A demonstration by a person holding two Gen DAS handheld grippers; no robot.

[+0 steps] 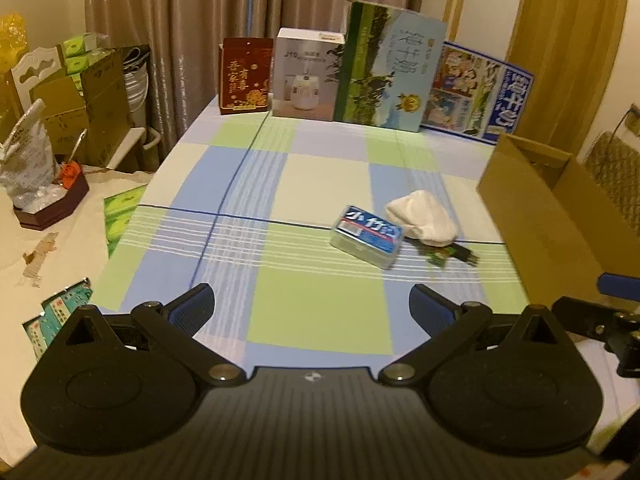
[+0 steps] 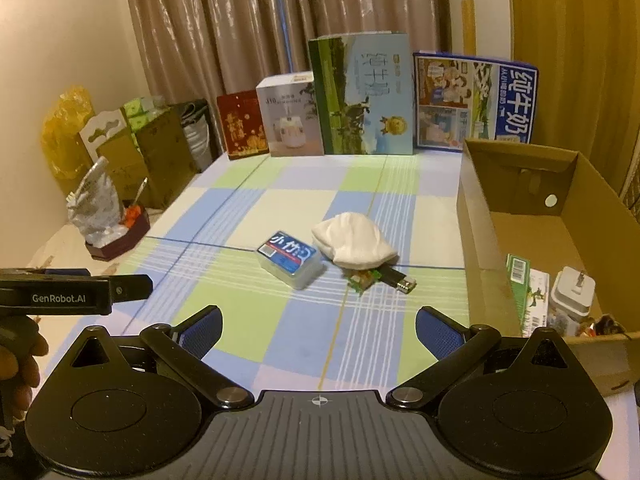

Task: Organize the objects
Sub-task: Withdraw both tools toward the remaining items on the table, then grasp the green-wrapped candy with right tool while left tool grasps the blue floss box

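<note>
Checked cloth in blue, green and cream covers the work surface. Left gripper: jaws spread wide, nothing between the blue pads, held above the cloth's near edge. Right gripper: jaws likewise spread wide and empty, just beside the cardboard box.

Seen from the right wrist camera, three items lie loose on the cloth around 12 o'clock from the gripper. A clear plastic case with a blue label sits slightly toward 11 o'clock. A white rolled cloth bundle lies just to its 3 o'clock side, close to it; whether they touch cannot be told. A small black connector with a green part protrudes from under the bundle's near edge, its metal end toward 4 o'clock.

The cardboard box stands open at 2 o'clock on the cloth's right margin. Inside, at its near end: a white power adapter, a green-and-white printed packet, and small items too indistinct to identify.

At 12 o'clock along the far edge stand four upright cartons against a curtain.

At 9 o'clock the other gripper's black body is visible, with a person's hand below it.
</note>
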